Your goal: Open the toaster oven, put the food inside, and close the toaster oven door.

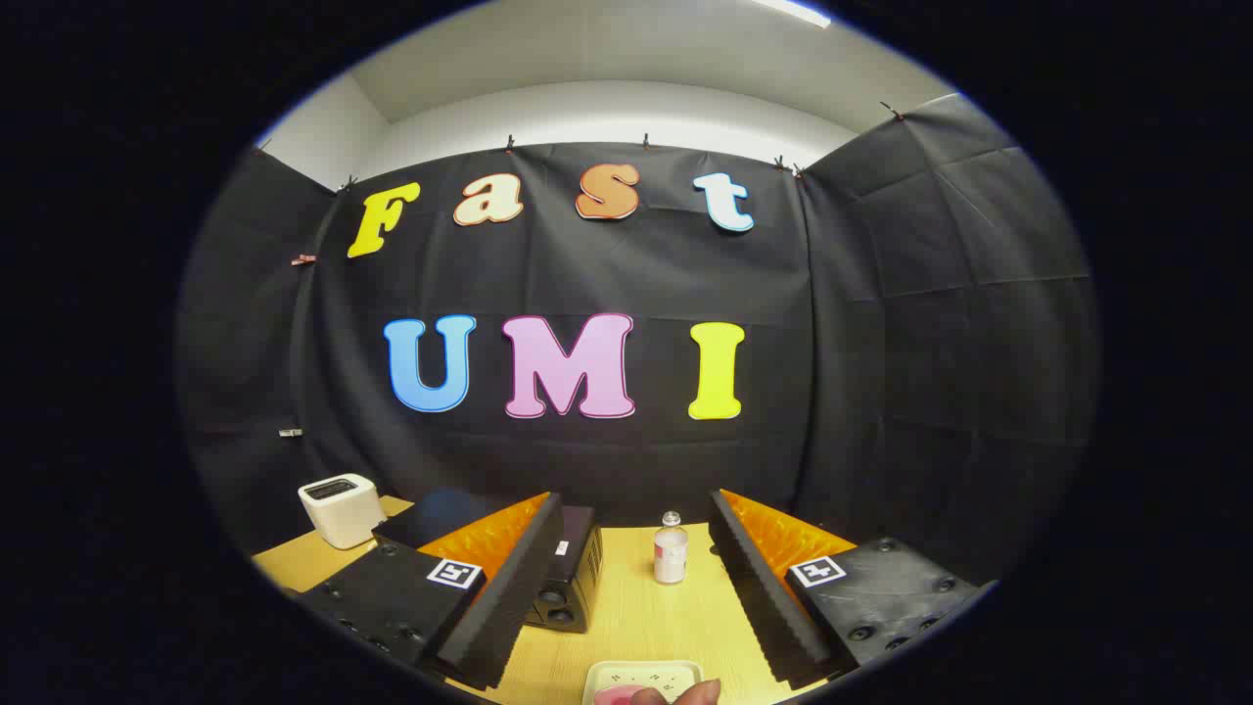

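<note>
Wooden table (636, 627) lies open between the spread tool (631, 587) fingers, toaster oven (568, 578) left.

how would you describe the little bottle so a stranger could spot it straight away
On the wooden table, look beyond the open tool, near the black back wall. The bottle stands upright right of the black toaster oven; it alone is small and clear-capped.

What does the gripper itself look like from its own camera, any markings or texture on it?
The gripper has two long fingers that taper forward, each with a ribbed, sawtooth-like inner pad. Each finger sits on a blocky base studded with round screw heads, and each base carries a small square black-and-white marker tag. No cables are visible.
</note>
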A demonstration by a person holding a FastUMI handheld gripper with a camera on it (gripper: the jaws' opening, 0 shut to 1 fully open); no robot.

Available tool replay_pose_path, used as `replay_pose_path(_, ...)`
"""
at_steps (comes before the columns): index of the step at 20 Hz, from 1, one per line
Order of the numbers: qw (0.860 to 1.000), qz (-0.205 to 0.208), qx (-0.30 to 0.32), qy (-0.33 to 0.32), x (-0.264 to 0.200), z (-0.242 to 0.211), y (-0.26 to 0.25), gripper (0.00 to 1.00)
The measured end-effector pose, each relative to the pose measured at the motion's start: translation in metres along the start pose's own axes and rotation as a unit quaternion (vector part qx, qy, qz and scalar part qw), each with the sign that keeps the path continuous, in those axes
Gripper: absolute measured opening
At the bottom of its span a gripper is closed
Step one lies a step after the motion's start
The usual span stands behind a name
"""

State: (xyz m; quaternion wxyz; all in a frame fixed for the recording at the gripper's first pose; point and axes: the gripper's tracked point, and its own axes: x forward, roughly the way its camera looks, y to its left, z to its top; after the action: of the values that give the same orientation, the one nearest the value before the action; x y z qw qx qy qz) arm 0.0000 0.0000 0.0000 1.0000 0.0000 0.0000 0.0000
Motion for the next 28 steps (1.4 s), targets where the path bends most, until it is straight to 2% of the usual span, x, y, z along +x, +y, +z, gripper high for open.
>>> replay_pose_path(19, 1.000, -0.011, -0.008, -0.005, 0.007, 0.001, 0.009, 0.98)
replay_pose_path(23, 1.000, 0.007, 0.001, -0.008, 0.008, 0.002, 0.047, 0.99)
replay_pose_path(28, 0.999, 0.041, 0.002, 0.014, 0.021, -0.013, 0.128, 0.99)
